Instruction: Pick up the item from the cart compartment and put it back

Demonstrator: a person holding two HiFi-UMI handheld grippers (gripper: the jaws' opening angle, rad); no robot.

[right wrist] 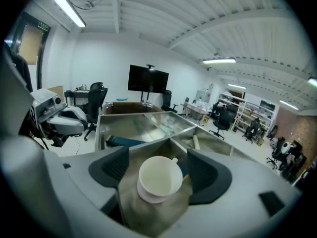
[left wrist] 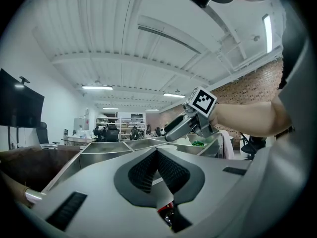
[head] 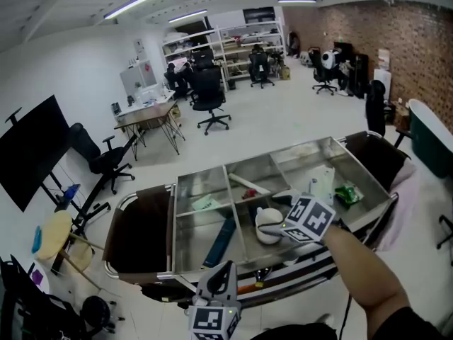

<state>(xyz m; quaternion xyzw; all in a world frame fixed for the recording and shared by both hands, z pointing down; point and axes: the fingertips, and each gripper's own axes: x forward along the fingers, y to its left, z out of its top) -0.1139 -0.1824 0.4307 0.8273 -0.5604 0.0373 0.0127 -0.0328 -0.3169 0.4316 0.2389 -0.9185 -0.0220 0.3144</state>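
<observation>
While left fingers [left wrist: 143, 172] sit closed, right fingers [right wrist: 200, 170] stand wide around one cup [right wrist: 159, 177].

1. A long blue item [head: 221, 241] lies slanted in the front left compartment of the cart [head: 202, 171].
2. A pale green sheet [head: 205, 203] lies flat in the rear left compartment.
3. A cream stick [head: 248, 184] lies in the rear middle compartment.
4. A white bottle [head: 322, 184] stands in the right compartment, with a green packet [head: 347, 195] near the cart's right edge.
5. A black screen [head: 32, 151] stands on the floor at the far left, a black office chair [head: 106, 158] beside it.
6. A cluttered desk [head: 145, 112] and another black chair [head: 210, 98] stand farther back.
7. Shelving [head: 233, 44] lines the rear wall; a brick wall [head: 382, 41] runs along the right.
8. A tan-seated stool [head: 53, 234] stands at lower left.
</observation>
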